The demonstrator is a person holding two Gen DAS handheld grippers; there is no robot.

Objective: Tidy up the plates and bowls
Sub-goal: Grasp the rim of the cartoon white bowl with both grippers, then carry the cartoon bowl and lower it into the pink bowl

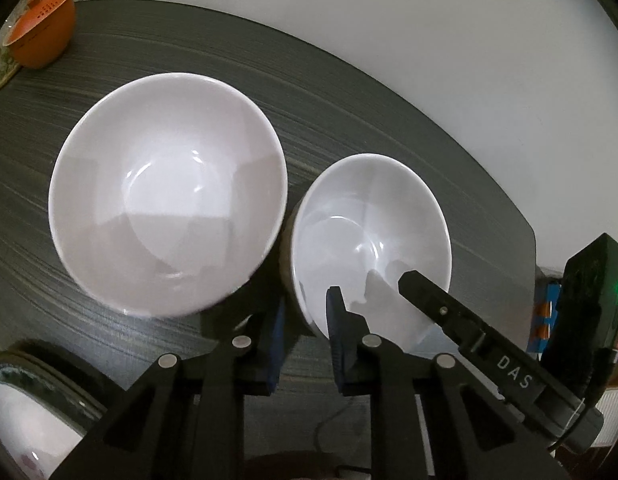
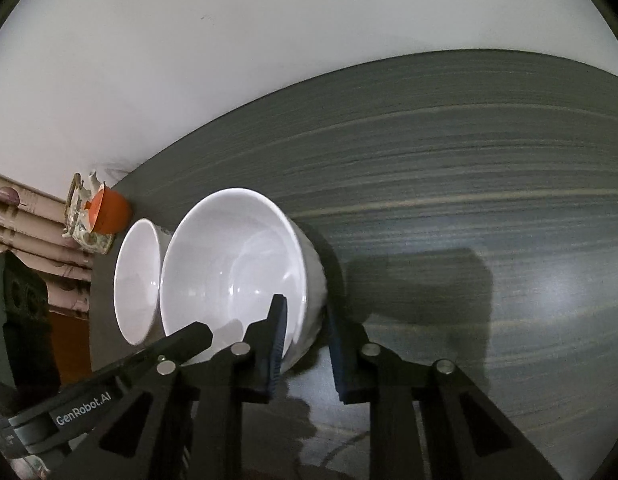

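Two white bowls stand side by side on the dark grey table (image 1: 349, 92). The larger bowl (image 1: 169, 192) (image 2: 137, 280) is empty and untouched. My left gripper (image 1: 307, 320) grips the near-left rim of the smaller white bowl (image 1: 369, 232), one pad outside the wall and one inside. My right gripper (image 2: 307, 328) clamps the opposite wall of the same bowl (image 2: 229, 264) in the same way. Each view also shows a finger of the other gripper (image 1: 429, 300) (image 2: 189, 336) reaching into that bowl.
An orange cup (image 1: 43, 32) (image 2: 109, 212) and a patterned ceramic piece (image 2: 83, 220) sit at the table's far corner. A dark-rimmed white plate (image 1: 21, 420) lies at the lower left. The table's edge (image 1: 527, 240) runs just right of the held bowl.
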